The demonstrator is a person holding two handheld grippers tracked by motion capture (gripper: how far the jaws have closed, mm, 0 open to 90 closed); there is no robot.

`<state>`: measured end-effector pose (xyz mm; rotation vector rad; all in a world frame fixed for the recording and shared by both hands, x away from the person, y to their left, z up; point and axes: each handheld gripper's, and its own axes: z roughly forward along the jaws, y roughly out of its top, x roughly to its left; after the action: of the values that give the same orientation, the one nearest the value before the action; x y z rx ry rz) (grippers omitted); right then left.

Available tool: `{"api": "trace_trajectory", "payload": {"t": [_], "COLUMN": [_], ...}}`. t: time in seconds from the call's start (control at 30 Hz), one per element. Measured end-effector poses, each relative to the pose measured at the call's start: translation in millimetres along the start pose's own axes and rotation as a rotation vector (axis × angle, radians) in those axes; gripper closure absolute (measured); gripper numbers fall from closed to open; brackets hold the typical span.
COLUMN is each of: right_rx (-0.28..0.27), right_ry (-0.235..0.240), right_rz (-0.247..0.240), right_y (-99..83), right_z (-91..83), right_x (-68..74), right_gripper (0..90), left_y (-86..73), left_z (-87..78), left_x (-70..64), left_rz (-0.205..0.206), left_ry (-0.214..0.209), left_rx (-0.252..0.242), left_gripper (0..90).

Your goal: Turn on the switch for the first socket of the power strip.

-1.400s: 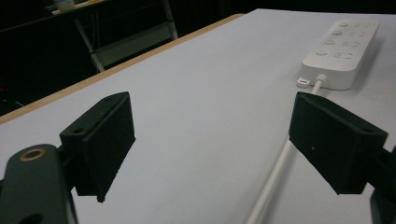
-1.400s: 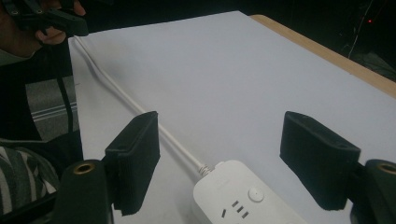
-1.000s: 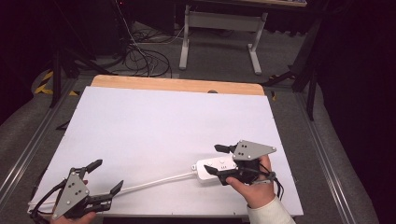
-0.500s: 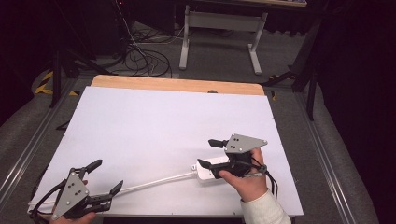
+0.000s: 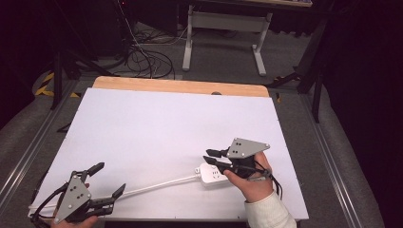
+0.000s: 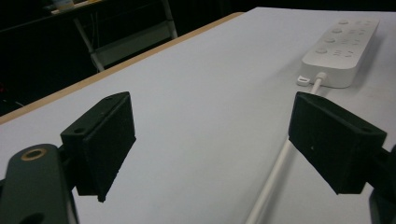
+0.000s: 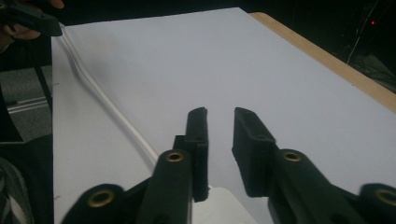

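Shifted left and a touch nearer since a second ago, the right gripper, now hanging right over the white power strip near the front right of the white table; left gripper parked as before at the front left corner, unmoved. Looks like the approach step of handling that power strip, nothing gripped yet. From the right gripper view: jaws narrowed to a slim gap, not fully closed, nothing between them, the strip's white end peeking out just beneath the fingertips; whether touching or just above, cannot tell. Cord running from the strip's left end across the table front toward the left gripper. Over on the left gripper view: jaws spread wide, empty, the cord passing under the right-hand pad rather than between the two, apart from both as far as can be judged; power strip well ahead. Next move, by the look of it: either widen the right jaws enough to straddle the strip's body, or press down with them as they are, and swing the left gripper over so the cord sits between its pads before closing. Risk worth watching: strip sliding on the smooth tabletop if nudged off-centre.
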<state>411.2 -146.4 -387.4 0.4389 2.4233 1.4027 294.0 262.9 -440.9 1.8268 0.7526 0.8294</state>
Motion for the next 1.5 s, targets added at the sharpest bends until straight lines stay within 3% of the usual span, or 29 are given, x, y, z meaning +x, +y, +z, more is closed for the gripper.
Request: {"api": "trace_trajectory", "payload": {"t": [0.07, 0.13, 0.3, 0.5, 0.83, 1.07, 1.5], "right_rx": [0.024, 0.062, 0.117, 0.163, 0.270, 0.345, 0.455], "right_ry": [0.014, -0.015, -0.005, 0.005, -0.025, -0.030, -0.070], "right_rz": [0.020, 0.015, 0.049, 0.040, 0.022, 0.073, 0.077], "right_y": [0.8, 1.7, 2.8, 2.0, -2.6, -14.7, -25.0], "right_z": [1.6, 2.0, 6.6, 14.6, 28.9, 42.0, 49.7], "right_x": [-0.7, -1.4, -3.3, -4.9, -6.1, -13.5, -20.6], "right_gripper": [84.1, 90.0, 90.0, 90.0, 90.0, 90.0, 90.0], "left_y": [-0.2, -0.2, -0.3, -0.4, -0.5, -0.5, -0.5], "left_z": [0.3, 0.2, 0.1, 0.7, 0.4, 0.3, 0.2], "left_x": [-0.5, -0.6, -0.3, -1.2, -0.7, -0.7, -0.8], "left_rz": [-0.007, -0.007, -0.006, -0.007, -0.006, -0.006, -0.006], "left_ry": [-0.003, -0.003, 0.000, -0.007, -0.006, -0.005, -0.005], "left_rx": [0.000, 0.001, 0.001, 0.006, 0.005, 0.005, 0.006], "left_gripper": [15.3, 15.3, 15.3, 15.3, 15.3, 15.3, 15.3]}}
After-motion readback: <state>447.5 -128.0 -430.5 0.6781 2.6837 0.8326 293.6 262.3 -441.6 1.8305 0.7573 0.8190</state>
